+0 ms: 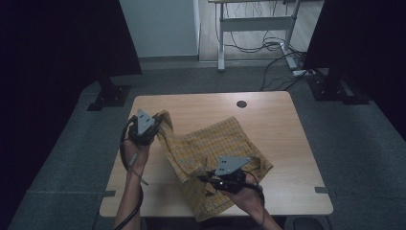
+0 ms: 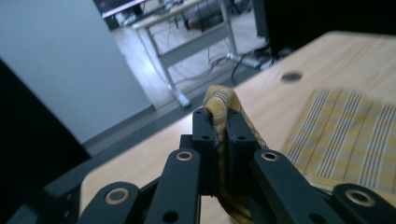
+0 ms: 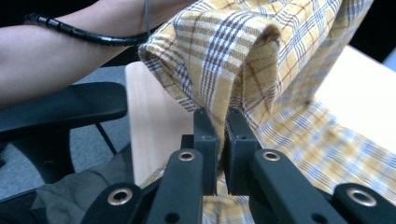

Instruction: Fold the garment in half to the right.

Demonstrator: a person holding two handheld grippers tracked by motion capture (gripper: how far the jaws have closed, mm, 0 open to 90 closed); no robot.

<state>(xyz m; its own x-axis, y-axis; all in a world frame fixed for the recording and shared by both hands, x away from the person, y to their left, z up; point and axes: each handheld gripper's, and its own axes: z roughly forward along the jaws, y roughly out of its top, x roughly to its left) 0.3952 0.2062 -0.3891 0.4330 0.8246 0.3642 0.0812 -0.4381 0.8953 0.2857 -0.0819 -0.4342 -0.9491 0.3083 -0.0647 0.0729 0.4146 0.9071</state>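
Note:
A yellow plaid shirt (image 1: pixel 215 148) lies crumpled across the middle of the wooden table (image 1: pixel 277 120), part of it lifted off the surface. At the table's left, my left gripper (image 1: pixel 155 132) is shut on one edge of the shirt; in the left gripper view a yellow fold of the shirt (image 2: pixel 223 105) is pinched between the black jaws of the left gripper (image 2: pixel 222 119). Near the front edge, my right gripper (image 1: pixel 207 178) is shut on another part. In the right gripper view the plaid cloth (image 3: pixel 243 51) rises from between the closed jaws of the right gripper (image 3: pixel 223 121).
A small dark round hole (image 1: pixel 241 103) marks the table's far side. Black stands (image 1: pixel 110 93) sit on the grey floor at left and right. A desk frame with cables (image 1: pixel 258 33) is at the back. A black chair armrest (image 3: pixel 60 109) is by the table's near edge.

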